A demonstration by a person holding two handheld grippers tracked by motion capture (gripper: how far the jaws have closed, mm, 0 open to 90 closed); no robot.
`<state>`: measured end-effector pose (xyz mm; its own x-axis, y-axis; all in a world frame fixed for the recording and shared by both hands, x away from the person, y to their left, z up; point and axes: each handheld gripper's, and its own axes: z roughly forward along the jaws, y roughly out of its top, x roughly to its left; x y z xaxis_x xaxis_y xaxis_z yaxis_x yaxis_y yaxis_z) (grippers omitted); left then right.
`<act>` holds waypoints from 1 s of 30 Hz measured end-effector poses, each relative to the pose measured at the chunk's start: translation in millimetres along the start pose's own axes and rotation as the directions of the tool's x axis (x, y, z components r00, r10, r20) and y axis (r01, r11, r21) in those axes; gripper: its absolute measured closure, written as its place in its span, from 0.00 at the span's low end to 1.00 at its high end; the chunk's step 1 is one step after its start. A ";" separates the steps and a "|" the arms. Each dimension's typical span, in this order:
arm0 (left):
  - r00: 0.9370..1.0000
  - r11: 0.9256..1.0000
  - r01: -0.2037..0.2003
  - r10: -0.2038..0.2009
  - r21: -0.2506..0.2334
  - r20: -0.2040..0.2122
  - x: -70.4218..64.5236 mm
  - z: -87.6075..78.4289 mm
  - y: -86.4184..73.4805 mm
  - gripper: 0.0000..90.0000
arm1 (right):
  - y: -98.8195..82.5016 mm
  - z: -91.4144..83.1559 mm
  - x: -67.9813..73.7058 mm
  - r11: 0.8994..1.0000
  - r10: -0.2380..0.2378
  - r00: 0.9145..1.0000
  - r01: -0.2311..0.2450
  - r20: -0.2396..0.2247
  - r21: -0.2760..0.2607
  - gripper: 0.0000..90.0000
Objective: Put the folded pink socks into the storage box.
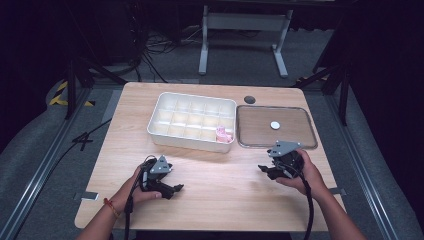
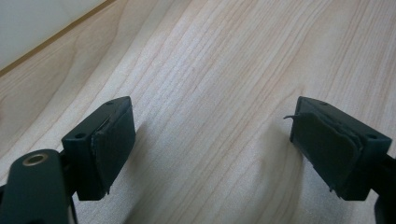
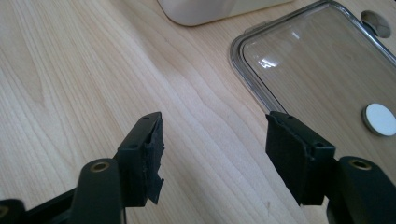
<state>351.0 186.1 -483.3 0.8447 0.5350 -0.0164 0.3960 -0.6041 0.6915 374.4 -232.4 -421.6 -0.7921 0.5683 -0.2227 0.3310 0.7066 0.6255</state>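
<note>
Both grippers, left (image 1: 172, 189) and right (image 1: 265, 169), gaping empty over table (image 1: 215, 200); pink toy (image 1: 223, 134) in tray (image 1: 160, 117) likely light, soft, pinchable mid-body.

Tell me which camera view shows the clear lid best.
The high view: the whole clear lid lies flat right of the white tray, white disc centred. The right gripper view catches its near corner and the disc; the left gripper view shows bare wood.

No text, label, brand, number or sign can be read anywhere: nothing legible is carried by the wooden surface (image 1: 210, 175), the white divided tray (image 1: 192, 121), the clear lid (image 1: 276, 127) with its blank white disc (image 1: 275, 125), or the yellow-and-black striped tape (image 1: 60, 95) on the floor.
</note>
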 end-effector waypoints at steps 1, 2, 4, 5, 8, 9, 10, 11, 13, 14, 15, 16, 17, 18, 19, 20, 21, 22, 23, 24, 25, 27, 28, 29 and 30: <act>1.000 1.000 0.000 0.000 0.000 -0.001 0.0 0.0 0.0 0.16 | -2.2 -0.2 0.2 1.000 -0.001 1.000 0.001 0.000 0.002 0.42; 1.000 1.000 0.000 0.000 0.000 -0.001 0.0 0.0 0.0 0.16 | -4.6 -0.6 0.5 1.000 0.005 1.000 -0.005 -0.003 0.001 0.42; 1.000 1.000 -0.002 0.002 -0.001 0.000 0.1 0.1 0.0 0.16 | -8.7 -0.8 0.4 1.000 0.007 1.000 -0.007 -0.003 -0.002 0.42; 1.000 1.000 -0.001 0.001 -0.002 -0.001 0.0 0.1 0.0 0.16 | -10.2 -0.8 0.8 1.000 0.009 1.000 -0.009 -0.002 0.000 0.42; 1.000 1.000 0.000 0.000 0.001 -0.001 0.0 -0.1 0.0 0.16 | -16.4 -1.5 0.9 1.000 0.013 1.000 -0.013 -0.005 0.000 0.41; 1.000 1.000 -0.005 0.005 0.001 0.000 0.3 -0.1 0.1 0.16 | -19.0 -1.9 0.9 1.000 0.015 1.000 -0.015 -0.007 -0.003 0.41; 1.000 1.000 -0.002 0.002 -0.001 0.000 0.2 0.1 0.1 0.16 | -21.1 -2.3 0.7 1.000 0.016 1.000 -0.016 -0.001 -0.003 0.41; 1.000 1.000 0.000 0.000 0.000 -0.001 0.0 0.0 0.0 0.16 | -23.1 -2.6 0.6 1.000 0.022 1.000 -0.022 -0.002 -0.005 0.41; 1.000 1.000 0.002 -0.002 0.000 -0.001 -0.2 -0.1 0.0 0.16 | -27.4 -3.6 0.1 1.000 0.029 1.000 -0.029 -0.002 -0.007 0.41; 1.000 1.000 0.001 -0.001 0.000 -0.002 -0.1 -0.1 0.0 0.16 | -30.4 -3.9 0.2 0.999 0.039 0.999 -0.039 0.001 -0.007 0.41; 1.000 1.000 0.001 -0.001 0.000 -0.001 -0.1 -0.1 0.0 0.16 | -33.0 -4.2 0.1 0.999 0.038 0.999 -0.038 0.002 -0.008 0.41; 1.000 1.000 0.002 -0.002 0.000 -0.002 -0.2 -0.1 -0.1 0.16 | -35.5 -4.4 0.5 0.999 0.047 0.999 -0.047 0.001 -0.007 0.41; 1.000 1.000 0.002 -0.002 0.000 -0.002 -0.2 -0.1 -0.1 0.16 | -39.0 -4.4 0.7 0.999 0.048 0.999 -0.048 0.002 -0.007 0.41; 1.000 1.000 0.001 -0.001 0.000 -0.002 -0.2 -0.1 -0.1 0.16 | -41.8 -4.7 1.1 0.998 0.055 0.998 -0.055 0.003 -0.006 0.41; 1.000 1.000 0.001 -0.001 0.000 -0.002 -0.2 -0.1 -0.1 0.16 | -44.5 -4.8 1.1 0.998 0.059 0.998 -0.059 0.000 -0.010 0.41; 1.000 1.000 0.002 -0.002 0.000 -0.002 -0.2 -0.1 -0.1 0.16 | -48.0 -5.5 1.1 0.998 0.066 0.998 -0.066 0.002 -0.010 0.41; 1.000 1.000 0.002 -0.002 0.000 -0.002 -0.2 -0.1 -0.1 0.16 | -50.1 -6.0 1.4 0.997 0.075 0.997 -0.075 0.002 -0.008 0.40; 1.000 1.000 0.002 -0.002 0.000 -0.002 -0.2 -0.1 -0.1 0.16 | -50.1 -6.0 1.4 0.997 0.075 0.997 -0.075 0.002 -0.008 0.40; 1.000 1.000 0.002 -0.002 0.000 -0.002 -0.2 -0.1 -0.1 0.16 | -56.3 -7.3 1.9 0.996 0.088 0.996 -0.088 0.003 -0.013 0.40; 1.000 1.000 0.002 -0.002 0.000 -0.002 -0.2 -0.1 0.0 0.16 | -56.3 -7.3 1.9 0.996 0.088 0.996 -0.088 0.003 -0.013 0.40; 1.000 1.000 0.002 -0.002 0.000 -0.002 -0.2 -0.1 0.0 0.16 | -59.1 -7.5 2.1 0.996 0.092 0.996 -0.092 0.007 -0.017 0.40; 1.000 1.000 0.002 -0.002 0.000 -0.002 -0.2 -0.1 0.0 0.16 | -65.3 -8.6 3.1 0.995 0.102 0.995 -0.102 0.005 -0.015 0.40; 1.000 1.000 0.002 -0.002 0.001 -0.002 -0.2 -0.1 0.0 0.16 | -67.5 -8.6 4.0 0.994 0.106 0.994 -0.106 0.004 -0.015 0.39; 1.000 1.000 -0.002 0.002 0.003 -0.002 0.0 -0.3 0.0 0.16 | -70.9 -9.1 5.3 0.994 0.107 0.994 -0.107 0.005 -0.012 0.39; 1.000 1.000 0.002 -0.002 0.000 -0.002 -0.2 -0.1 0.0 0.16 | -73.4 -9.8 6.0 0.994 0.109 0.994 -0.109 0.006 -0.011 0.39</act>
<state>350.7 186.1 -483.3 0.8431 0.5375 -0.0160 0.3978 -0.6034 0.6912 340.3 -285.0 -461.5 -0.7485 0.6442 -0.1575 0.4096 0.6359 0.6541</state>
